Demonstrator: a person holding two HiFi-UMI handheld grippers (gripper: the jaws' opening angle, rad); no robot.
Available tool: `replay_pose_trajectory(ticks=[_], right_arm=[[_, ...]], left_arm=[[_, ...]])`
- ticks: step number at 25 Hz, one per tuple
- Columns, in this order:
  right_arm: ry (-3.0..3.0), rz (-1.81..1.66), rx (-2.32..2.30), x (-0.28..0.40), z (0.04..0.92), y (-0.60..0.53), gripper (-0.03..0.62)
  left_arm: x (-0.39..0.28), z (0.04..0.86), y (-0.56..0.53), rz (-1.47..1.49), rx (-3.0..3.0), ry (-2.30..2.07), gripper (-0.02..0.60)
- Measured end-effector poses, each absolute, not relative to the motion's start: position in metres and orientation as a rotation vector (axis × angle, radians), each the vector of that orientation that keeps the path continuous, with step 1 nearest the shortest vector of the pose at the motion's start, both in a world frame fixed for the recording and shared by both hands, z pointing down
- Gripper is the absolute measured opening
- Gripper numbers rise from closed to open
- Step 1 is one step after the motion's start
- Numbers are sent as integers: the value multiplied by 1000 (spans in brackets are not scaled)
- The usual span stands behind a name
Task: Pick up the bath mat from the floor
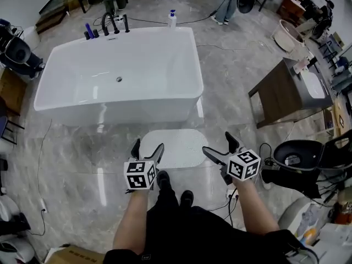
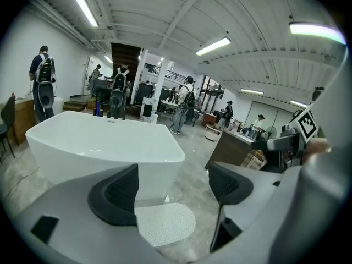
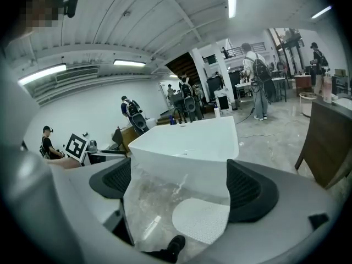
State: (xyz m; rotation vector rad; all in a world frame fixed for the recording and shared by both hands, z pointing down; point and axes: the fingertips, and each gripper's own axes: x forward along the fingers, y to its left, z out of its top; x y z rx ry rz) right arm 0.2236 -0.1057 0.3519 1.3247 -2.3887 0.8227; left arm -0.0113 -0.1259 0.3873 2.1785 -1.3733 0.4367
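Bath mat (image 1: 171,147) flat on floor, just in front of bathtub (image 1: 118,87). Left gripper (image 1: 147,150), right gripper (image 1: 218,145) hover over mat's edge farthest from bathtub. Both jaws spread wide, empty, well clear of mat.

A white freestanding oval bathtub (image 1: 121,106) stands on the glossy grey marble floor (image 1: 71,153). A black faucet set (image 1: 114,23) rises at its far rim, and a white pump bottle with a blue top (image 1: 172,18) stands on the far right corner. To the right, well apart, is a dark wooden vanity cabinet (image 1: 278,95) with a white basin (image 1: 313,85).
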Motion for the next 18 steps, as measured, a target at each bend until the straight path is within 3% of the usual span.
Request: replay_pose_trajectory(ticks=[11, 18], right_arm=[[-2335, 851, 1220, 163, 405, -149, 535], [-2281, 932, 1217, 181, 475, -128, 535]], left_arm=[[-45, 431, -172, 512, 2149, -1316, 420], [-29, 489, -149, 628, 2115, -1261, 420]])
